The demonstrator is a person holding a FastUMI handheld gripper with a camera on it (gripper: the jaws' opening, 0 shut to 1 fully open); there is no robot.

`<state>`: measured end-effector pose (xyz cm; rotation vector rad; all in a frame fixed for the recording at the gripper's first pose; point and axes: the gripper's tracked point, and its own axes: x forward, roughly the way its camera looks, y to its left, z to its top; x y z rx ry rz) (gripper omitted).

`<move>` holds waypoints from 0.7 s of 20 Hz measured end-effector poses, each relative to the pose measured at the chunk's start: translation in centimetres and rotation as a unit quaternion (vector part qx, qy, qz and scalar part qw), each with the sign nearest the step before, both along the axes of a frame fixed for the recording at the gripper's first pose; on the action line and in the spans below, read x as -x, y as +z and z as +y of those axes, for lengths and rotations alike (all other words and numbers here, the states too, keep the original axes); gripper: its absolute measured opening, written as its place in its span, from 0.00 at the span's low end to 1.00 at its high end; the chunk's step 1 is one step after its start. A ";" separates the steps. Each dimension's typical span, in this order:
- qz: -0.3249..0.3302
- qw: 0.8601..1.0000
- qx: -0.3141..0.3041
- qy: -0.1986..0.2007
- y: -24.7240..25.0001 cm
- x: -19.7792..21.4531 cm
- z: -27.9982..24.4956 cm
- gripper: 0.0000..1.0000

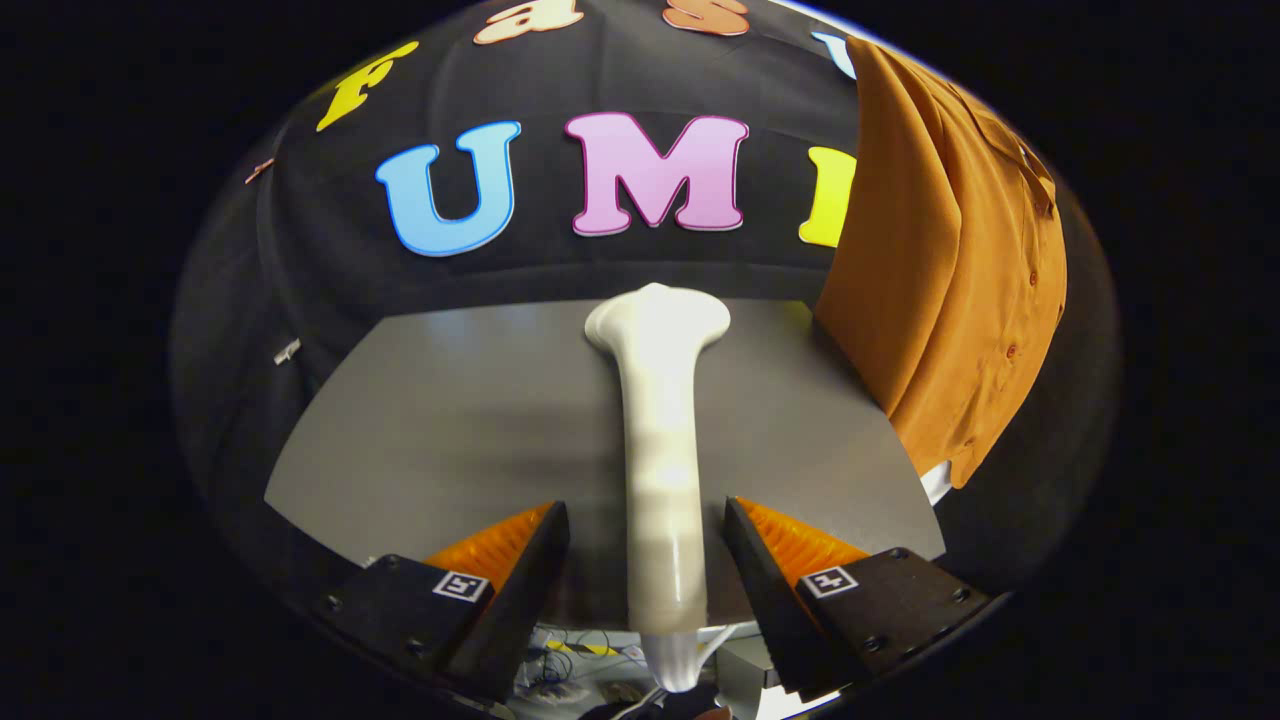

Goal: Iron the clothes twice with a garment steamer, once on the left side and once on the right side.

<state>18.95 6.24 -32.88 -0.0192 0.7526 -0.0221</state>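
Note:
A white garment steamer point(660, 440) lies lengthwise on the grey table point(450, 420), its wide head pointing away toward the booth wall and its cord end nearest me. My gripper point(645, 512) is open and straddles the steamer's handle. The left finger point(530, 560) stands a clear gap off the handle, while the right finger point(770, 560) is close beside it, with no visible press. An orange button-up shirt point(940, 290) hangs upright beyond the fingers to the right, over the table's right edge.
The black cloth wall point(300, 300) closes off the far side of the table. Below the table's near edge, cables and clutter point(580, 665) lie on the floor. Bare tabletop spreads left of the steamer.

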 end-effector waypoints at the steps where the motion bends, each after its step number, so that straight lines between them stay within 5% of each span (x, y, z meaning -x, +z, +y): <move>1: -0.004 1.000 -0.003 0.002 0.3 -0.5 0.4 0.87; 6: -0.022 0.999 0.014 0.027 0.1 -0.1 -0.2 0.31; 8: -0.025 0.999 -0.010 0.029 0.5 -0.2 -0.2 0.24; 14: -0.102 0.994 -0.042 0.017 6.0 3.0 -0.9 0.24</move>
